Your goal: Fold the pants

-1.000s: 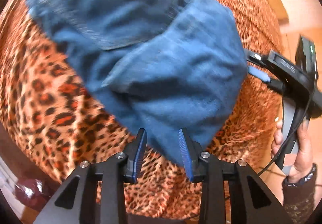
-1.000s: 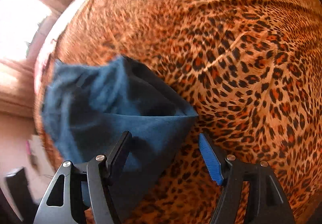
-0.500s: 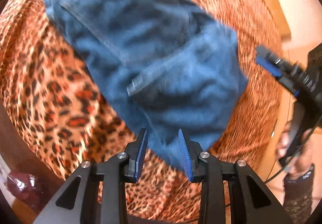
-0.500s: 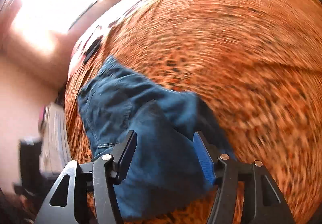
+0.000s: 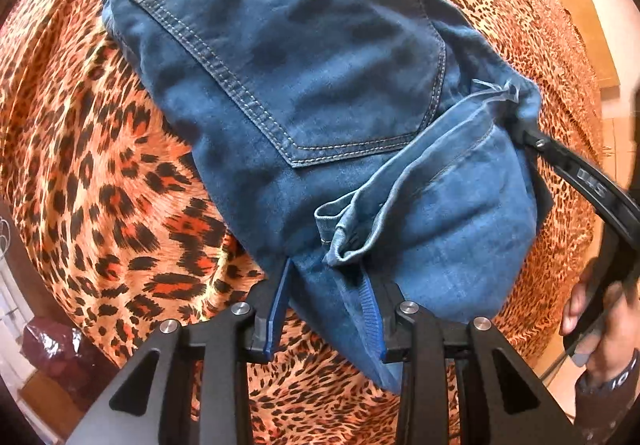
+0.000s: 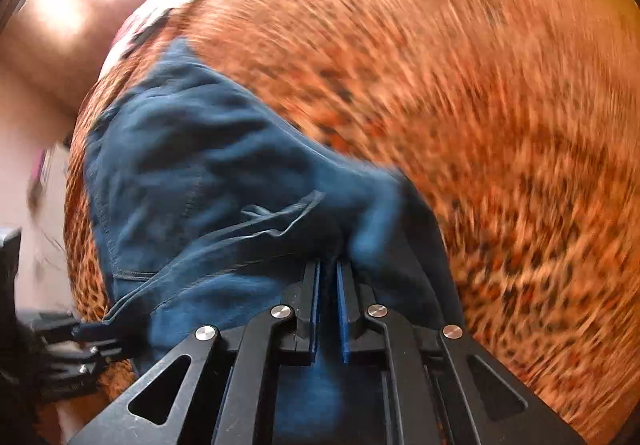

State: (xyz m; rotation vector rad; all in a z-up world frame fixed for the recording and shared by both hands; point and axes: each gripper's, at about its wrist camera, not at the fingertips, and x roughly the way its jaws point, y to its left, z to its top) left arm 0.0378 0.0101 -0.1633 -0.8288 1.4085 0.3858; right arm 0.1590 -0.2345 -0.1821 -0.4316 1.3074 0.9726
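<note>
Blue jeans (image 5: 288, 85) bunched on leopard blanket (image 5: 100, 173); left gripper (image 5: 326, 309) and right gripper (image 6: 328, 285) both pinching denim.

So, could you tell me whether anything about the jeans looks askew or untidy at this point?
Yes. The jeans lie folded on the leopard-print cover, but the folded-over leg's hem is bunched and curled instead of flat, sitting crooked across the back pocket side. Both grippers, left and right, pinch denim at the near edge.

Left view sharp and daylit; right view motion-blurred, window glare top left.
</note>
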